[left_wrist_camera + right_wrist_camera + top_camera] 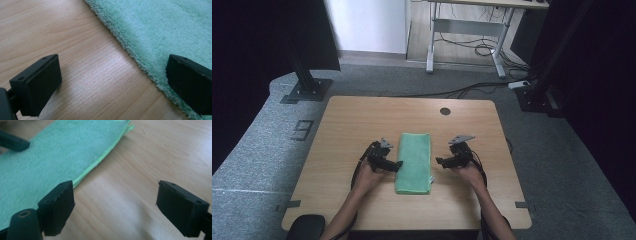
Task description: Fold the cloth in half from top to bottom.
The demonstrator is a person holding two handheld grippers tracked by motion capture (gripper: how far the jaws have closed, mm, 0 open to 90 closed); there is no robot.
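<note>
Folding: a green towel (414,162) on the table (352,120) seems to be the work; it already lies as a long narrow strip, so I judge one more fold is left.
Forearms: two bare forearms come in from the near edge of the table, one hand on each tool.
Left tool (388,165): jaws stand apart, holding nothing; in the left gripper view one jaw is over the towel's edge and the other over bare wood, so it is placed to pinch that edge.
Right tool (446,161): jaws wide apart and empty, over bare wood just beside the towel's right edge.
Towel place: middle of the table, between the two tools, long side pointing away from the person.
Next move: I think both tools must close on the near corners, then carry them to the far end.
Towel material: soft fluffy terry, layered at the edge, rectangular.
Table material: pale wood grain, smooth, rounded corners.
Far side: a round dark cable hole (445,111).
</note>
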